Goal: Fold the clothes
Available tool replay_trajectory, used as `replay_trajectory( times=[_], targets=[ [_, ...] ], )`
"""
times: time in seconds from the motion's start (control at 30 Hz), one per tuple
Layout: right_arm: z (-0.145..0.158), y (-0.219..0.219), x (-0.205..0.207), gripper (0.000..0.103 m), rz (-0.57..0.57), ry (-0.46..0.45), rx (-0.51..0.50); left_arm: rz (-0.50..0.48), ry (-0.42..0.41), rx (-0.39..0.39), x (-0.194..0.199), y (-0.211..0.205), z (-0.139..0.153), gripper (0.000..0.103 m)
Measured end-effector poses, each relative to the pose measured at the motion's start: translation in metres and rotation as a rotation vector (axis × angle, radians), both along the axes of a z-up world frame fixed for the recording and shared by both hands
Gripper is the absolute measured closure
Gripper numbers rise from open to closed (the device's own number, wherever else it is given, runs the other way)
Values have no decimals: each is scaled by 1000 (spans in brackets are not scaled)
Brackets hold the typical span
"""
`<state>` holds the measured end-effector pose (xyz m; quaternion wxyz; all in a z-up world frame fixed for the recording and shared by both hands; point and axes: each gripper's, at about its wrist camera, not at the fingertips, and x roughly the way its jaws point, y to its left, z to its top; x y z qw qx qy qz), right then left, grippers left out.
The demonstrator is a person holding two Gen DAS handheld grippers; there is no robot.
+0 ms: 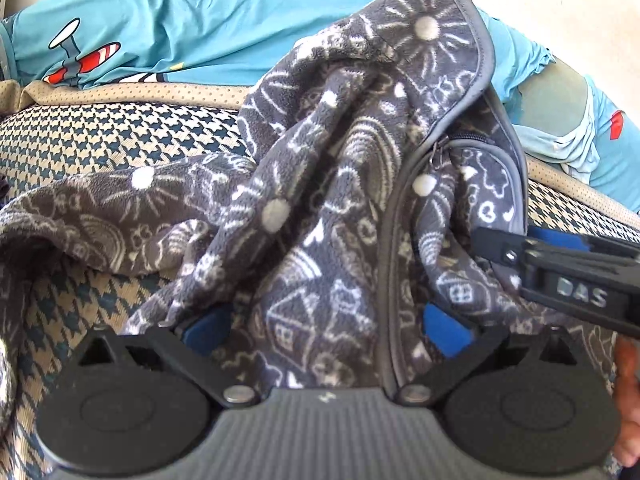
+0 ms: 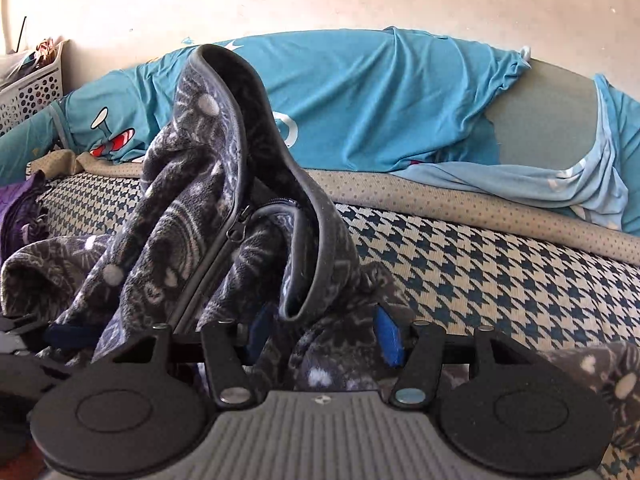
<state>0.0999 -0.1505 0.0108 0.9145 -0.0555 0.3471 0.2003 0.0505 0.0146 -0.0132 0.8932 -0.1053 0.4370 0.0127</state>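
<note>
A grey fleece jacket (image 1: 320, 200) with white doodle print and a zipper (image 1: 434, 152) lies bunched on a houndstooth sofa seat (image 1: 100, 132). My left gripper (image 1: 325, 328) stands open, its blue pads wide apart with fleece draped between them. My right gripper (image 1: 492, 246) reaches into the fabric from the right. In the right wrist view the jacket (image 2: 192, 220) rises in a heap, its trimmed hood edge standing up. There my right gripper (image 2: 324, 334) is shut on a thick fold of it. The left gripper (image 2: 16, 344) shows at the lower left edge.
A turquoise cover (image 2: 380, 100) with an airplane print drapes over the sofa back. At the far left stand a white perforated basket (image 2: 32, 92) and a purple cloth (image 2: 16, 208). The houndstooth seat (image 2: 480, 272) stretches to the right. A hand (image 1: 628, 400) shows at the right edge.
</note>
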Motion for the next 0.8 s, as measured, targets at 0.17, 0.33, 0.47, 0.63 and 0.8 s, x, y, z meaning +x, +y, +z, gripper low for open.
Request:
replay_trajectory(
  times=[0.17, 0.33, 0.47, 0.63, 0.8],
  targets=[
    [2, 8, 14, 92, -32, -56, 5, -6, 3, 16, -3, -3, 0, 0],
    [26, 0, 24, 94, -150, -194, 71, -7, 4, 13, -1, 0, -1, 0],
    [35, -4, 32, 95, -215, -249, 82, -46, -27, -15, -1, 0, 1, 0],
    [41, -1, 38, 95, -234, -301, 76, -73, -77, 35, -8, -11, 7, 0],
    [43, 2, 45, 95, -267, -289, 107, -88, -137, 57, -18, -21, 14, 0]
  ],
)
